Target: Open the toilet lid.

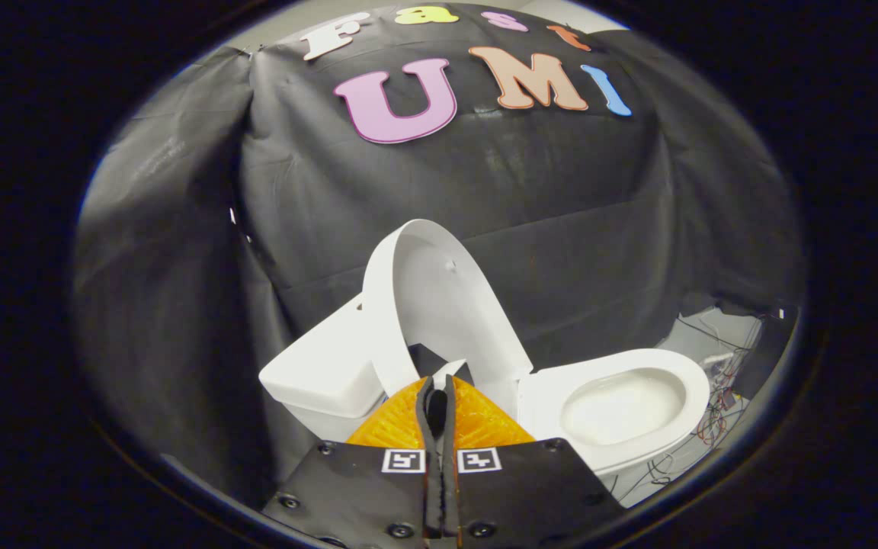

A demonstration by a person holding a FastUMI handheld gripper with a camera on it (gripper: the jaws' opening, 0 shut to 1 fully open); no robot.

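Note:
A white toilet stands just beyond my fingers. Its lid is raised nearly upright and leans back toward the tank, with its inner face toward me. To the right of the lid, the seat and open bowl lie uncovered. My gripper sits low in front of the lid's base, and its orange fingers are pressed together with only a thin dark slit between them. Nothing shows between them. A small white edge peeks just above the fingertips, near the hinge.
Black cloth walls close in behind and to the left of the toilet. Loose wires lie on the pale floor to the right of the bowl.

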